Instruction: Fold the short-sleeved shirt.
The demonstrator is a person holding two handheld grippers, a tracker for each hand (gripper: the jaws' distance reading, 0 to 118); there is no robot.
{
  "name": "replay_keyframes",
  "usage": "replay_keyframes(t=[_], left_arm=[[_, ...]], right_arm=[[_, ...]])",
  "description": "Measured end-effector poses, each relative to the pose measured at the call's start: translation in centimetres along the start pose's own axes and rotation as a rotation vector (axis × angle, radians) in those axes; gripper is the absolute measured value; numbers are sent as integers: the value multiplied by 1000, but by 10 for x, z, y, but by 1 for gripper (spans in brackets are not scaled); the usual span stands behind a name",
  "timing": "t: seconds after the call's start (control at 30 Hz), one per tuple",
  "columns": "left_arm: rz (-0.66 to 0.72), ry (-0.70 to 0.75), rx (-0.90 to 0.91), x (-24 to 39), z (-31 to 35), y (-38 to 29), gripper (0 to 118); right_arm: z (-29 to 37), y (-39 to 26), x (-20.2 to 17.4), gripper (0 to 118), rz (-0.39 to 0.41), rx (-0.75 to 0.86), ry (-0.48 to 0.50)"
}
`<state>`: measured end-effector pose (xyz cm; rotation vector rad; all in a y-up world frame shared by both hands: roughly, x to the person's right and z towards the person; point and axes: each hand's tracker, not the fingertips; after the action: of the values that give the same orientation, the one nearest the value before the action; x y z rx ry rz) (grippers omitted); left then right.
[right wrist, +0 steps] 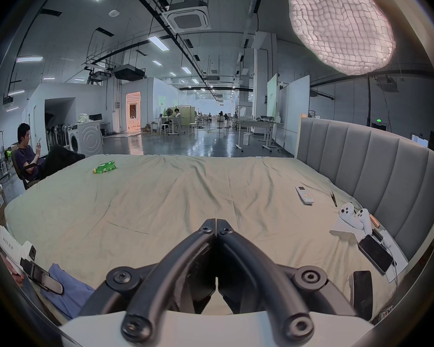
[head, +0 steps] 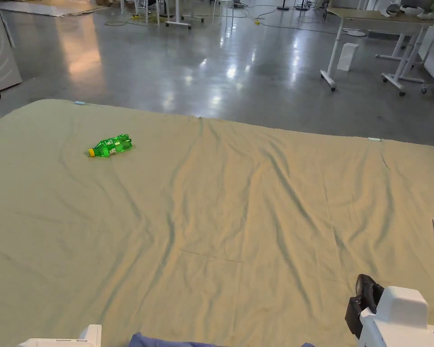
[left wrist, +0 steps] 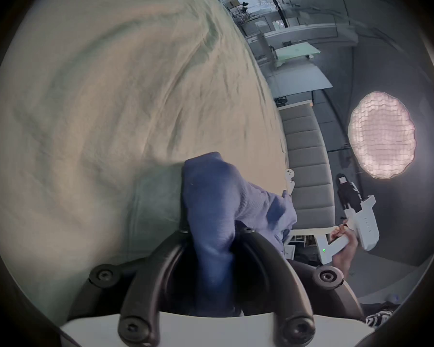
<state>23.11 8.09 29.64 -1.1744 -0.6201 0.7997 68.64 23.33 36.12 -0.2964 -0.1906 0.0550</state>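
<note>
Pinching a bunch of the blue shirt (left wrist: 216, 202) between its two jaws, the left claw (left wrist: 211, 237) is holding the cloth so that it is running straight out ahead of the tips, over the near edge of the bed sheet (left wrist: 110, 102). The right claw (right wrist: 216, 227), jaws pressed together on nothing, is hovering off to the shirt's right, with the cloth (right wrist: 70, 292) lying low and to its left. Judging by this, the right claw is needing to open and cross leftward for a second hold.
</note>
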Motion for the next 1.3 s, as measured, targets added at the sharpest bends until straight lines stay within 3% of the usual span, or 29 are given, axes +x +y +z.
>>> replay_keyframes(t=[0.1, 0.13, 0.33, 0.43, 0.67, 0.8, 1.3], left_arm=[[34, -34, 24, 9, 11, -3, 17], [-5, -15, 27, -53, 3, 25, 16], [-66, -28, 64, -28, 33, 40, 14], [-89, 47, 82, -11, 57, 48, 14], [-198, 407, 133, 42, 129, 61, 14], [-225, 540, 143, 62, 132, 60, 14], [-342, 481, 72, 163, 63, 20, 14]], right_arm=[[1, 3, 0, 0, -10, 1, -4], [1, 4, -1, 0, -6, 5, -6], [-1, 5, -1, 0, 8, 9, -3], [-2, 4, -1, 0, 14, 9, 1], [-4, 4, -3, 0, 16, 13, 13], [-7, 1, -4, 0, 9, 12, 21], [-3, -5, -9, 0, -4, 2, 49]])
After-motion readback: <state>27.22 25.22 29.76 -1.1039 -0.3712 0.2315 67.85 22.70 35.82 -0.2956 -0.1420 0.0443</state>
